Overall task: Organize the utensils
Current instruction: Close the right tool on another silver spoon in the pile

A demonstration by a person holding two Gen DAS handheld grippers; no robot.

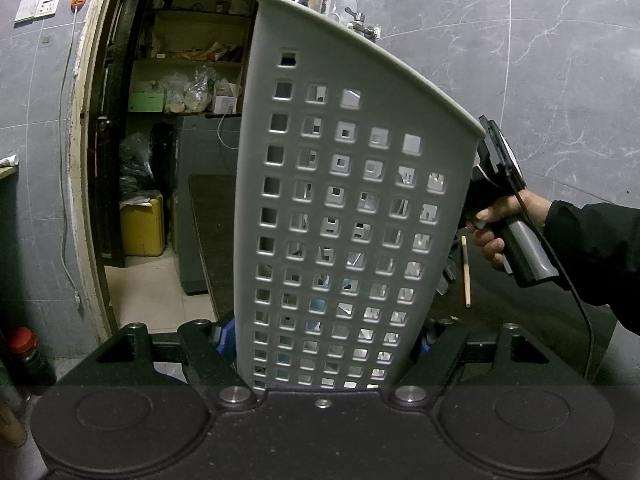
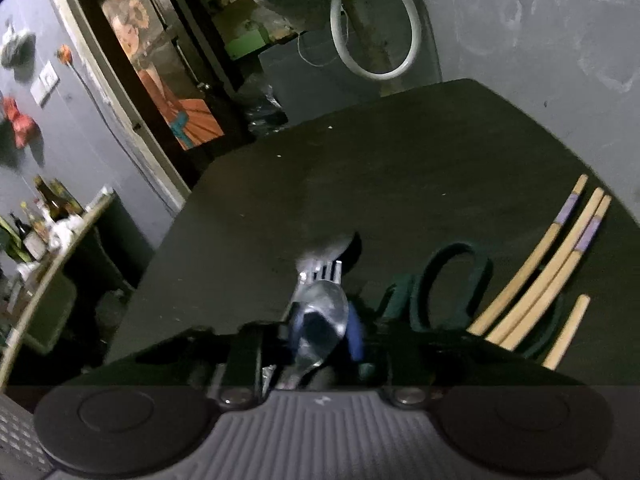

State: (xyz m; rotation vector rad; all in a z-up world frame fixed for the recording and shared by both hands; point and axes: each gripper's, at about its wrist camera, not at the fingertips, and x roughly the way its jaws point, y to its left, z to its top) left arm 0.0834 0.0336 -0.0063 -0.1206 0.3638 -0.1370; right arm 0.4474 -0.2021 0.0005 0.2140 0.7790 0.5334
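Many square holes perforate the grey utensil caddy (image 1: 344, 200).

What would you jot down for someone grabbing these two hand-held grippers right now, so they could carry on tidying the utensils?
Left gripper: shut on the white perforated utensil holder, holding it upright.
Right gripper: a metal spoon sits between its blue pads, which look closed on it; a fork lies just beyond.
On the dark table: four wooden chopsticks at the right, dark-handled scissors beside them.
Done: the holes show some shiny things already inside the holder, unclear what.
Left: spoon, fork, chopsticks and probably scissors go into the holder.
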